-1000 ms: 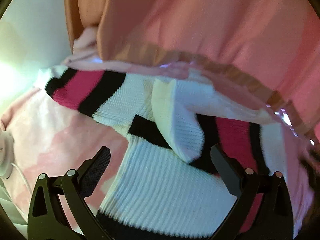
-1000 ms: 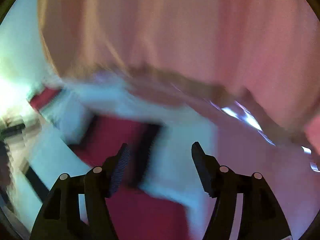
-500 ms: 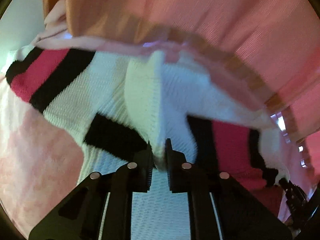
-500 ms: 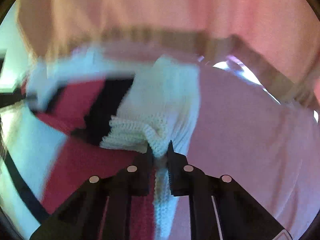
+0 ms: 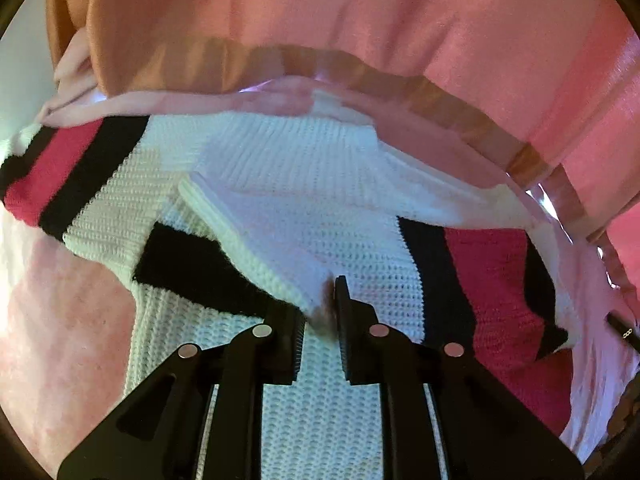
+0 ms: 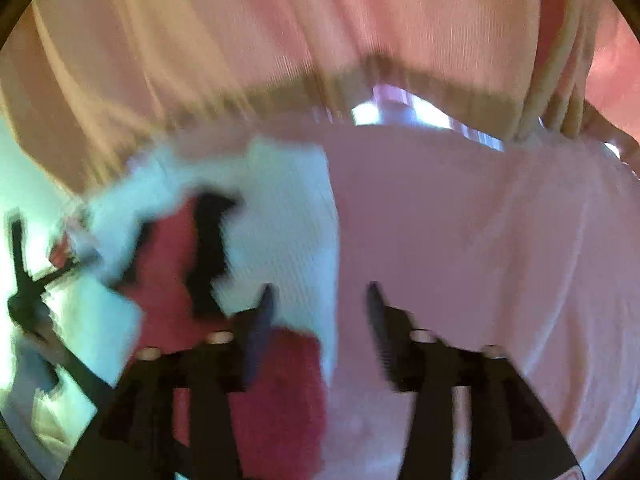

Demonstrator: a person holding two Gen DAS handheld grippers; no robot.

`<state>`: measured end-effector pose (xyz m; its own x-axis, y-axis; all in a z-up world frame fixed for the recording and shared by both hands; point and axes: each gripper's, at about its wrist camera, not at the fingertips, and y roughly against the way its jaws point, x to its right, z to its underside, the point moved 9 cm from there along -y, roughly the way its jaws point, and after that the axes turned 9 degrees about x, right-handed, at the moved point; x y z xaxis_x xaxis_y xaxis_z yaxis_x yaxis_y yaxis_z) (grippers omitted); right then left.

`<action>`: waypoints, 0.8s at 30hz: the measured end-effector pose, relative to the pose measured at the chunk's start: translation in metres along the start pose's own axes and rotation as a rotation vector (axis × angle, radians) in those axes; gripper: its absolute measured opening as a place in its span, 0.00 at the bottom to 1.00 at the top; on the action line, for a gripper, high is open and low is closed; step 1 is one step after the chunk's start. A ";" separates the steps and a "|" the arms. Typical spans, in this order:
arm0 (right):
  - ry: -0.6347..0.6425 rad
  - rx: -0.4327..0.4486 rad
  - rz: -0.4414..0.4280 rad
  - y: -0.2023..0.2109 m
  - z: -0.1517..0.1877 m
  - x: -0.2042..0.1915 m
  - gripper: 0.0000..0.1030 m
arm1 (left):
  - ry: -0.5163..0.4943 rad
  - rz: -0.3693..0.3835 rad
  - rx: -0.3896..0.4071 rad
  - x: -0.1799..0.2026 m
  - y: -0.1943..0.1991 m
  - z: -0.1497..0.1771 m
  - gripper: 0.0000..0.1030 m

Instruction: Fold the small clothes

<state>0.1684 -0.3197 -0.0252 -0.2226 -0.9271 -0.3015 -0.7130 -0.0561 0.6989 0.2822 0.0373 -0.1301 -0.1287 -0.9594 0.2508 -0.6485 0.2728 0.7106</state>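
Right tool (image 6: 320, 320) now released, off sweater (image 5: 304, 216); left tool (image 5: 320, 316) stays clenched on white knit corner. Sweater lies on pink bedding (image 5: 68, 312). Sleeve fold underway; next, lay corner flat, release.

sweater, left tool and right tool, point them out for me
sweater (image 5: 320, 216), left wrist view, on the white knit panel at its middle
left tool (image 5: 320, 312), left wrist view, between its fingertips, pinching a white fold
right tool (image 6: 320, 304), right wrist view, in the gap between its spread fingertips
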 end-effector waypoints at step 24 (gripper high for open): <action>-0.128 -0.053 0.010 -0.084 -0.016 0.016 0.14 | 0.026 -0.085 0.017 -0.010 -0.027 -0.010 0.25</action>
<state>0.2353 -0.3358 -0.0789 -0.3145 -0.8731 -0.3725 -0.6750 -0.0702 0.7345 0.3083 0.0406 -0.1452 -0.0531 -0.9769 0.2070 -0.6687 0.1887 0.7192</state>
